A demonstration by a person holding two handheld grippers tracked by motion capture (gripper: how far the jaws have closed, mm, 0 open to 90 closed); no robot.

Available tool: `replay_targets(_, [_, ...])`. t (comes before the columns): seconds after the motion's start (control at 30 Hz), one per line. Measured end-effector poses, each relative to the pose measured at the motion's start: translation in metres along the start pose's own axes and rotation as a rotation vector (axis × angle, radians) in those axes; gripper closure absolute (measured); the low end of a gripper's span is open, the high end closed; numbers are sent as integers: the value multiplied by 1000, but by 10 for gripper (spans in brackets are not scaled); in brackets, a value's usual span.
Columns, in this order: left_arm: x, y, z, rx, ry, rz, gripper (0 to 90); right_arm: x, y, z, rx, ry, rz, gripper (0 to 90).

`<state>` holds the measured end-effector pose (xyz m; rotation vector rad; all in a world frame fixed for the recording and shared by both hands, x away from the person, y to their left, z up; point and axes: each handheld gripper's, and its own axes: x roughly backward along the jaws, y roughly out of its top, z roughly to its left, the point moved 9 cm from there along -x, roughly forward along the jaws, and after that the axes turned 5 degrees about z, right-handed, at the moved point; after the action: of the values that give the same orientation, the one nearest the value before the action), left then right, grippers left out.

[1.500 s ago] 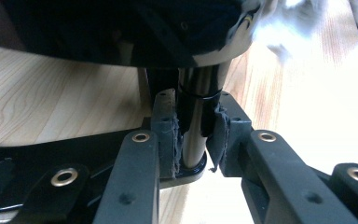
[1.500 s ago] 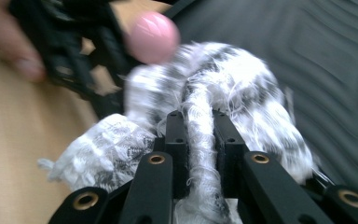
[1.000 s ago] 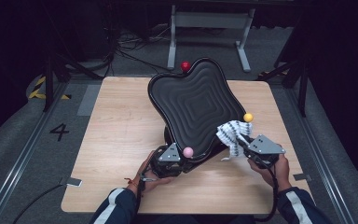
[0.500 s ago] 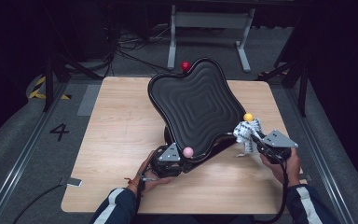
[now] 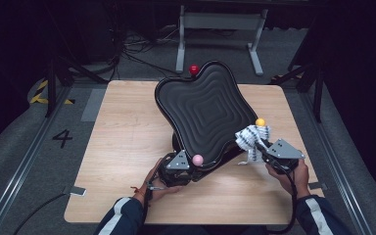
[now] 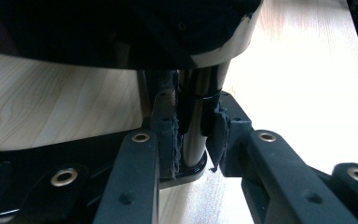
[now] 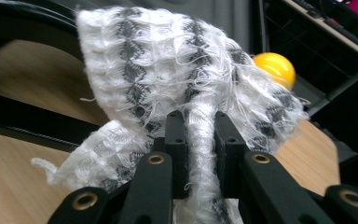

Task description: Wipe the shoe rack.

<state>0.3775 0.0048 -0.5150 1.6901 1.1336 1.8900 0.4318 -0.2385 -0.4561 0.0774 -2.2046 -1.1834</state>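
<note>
The left tool sits at the near edge of the black wavy tray, and in the left gripper view its jaws are clenched on a shiny black post under the tray, holding the whole thing tilted up off the wooden surface. Over on the other side, the right tool is clamped on a white-and-grey knitted cloth; in the right gripper view the fabric is pinched tight between the two jaws, with loose folds spilling out above them. The cloth hangs at the tray's right edge, just beside a yellow ball on that rim, touching or nearly so.

To my eye this looks like a wipe-down just getting going. The tray is steadied and the cloth is gripped and brought up to the rim, so that part is done. The ribbed face of the tray shows no cloth on it yet, so the actual wiping across the surface looks like what's left.

A pink ball sits at the near corner by the left tool, a red one at the far corner.

As for writing, a large "4" is marked on the floor to the left. No brand or label reads on the tray or cloth.
</note>
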Motion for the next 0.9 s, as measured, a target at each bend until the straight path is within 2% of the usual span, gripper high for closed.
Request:
replay_targets(0.13, [0, 0, 0, -1, -2, 2, 734, 1, 8, 8, -24, 44, -20, 788])
replay_targets(0.23, [0, 0, 0, 5, -3, -2, 734, 3, 15, 17, -4, 67, -31, 788])
replay_targets(0.33, [0, 0, 0, 1, -3, 2, 734, 5, 24, 31, 16, 102, -43, 788])
replay_targets(0.6, [0, 0, 0, 9, -1, -3, 734, 10, 45, 72, 105, 178, -77, 788])
replay_targets(0.63, [0, 0, 0, 4, -1, 1, 734, 10, 45, 72, 105, 178, -77, 788])
replay_targets(0.9, [-1, 1, -1, 11, 0, -6, 734, 18, 57, 106, 181, 239, -96, 788])
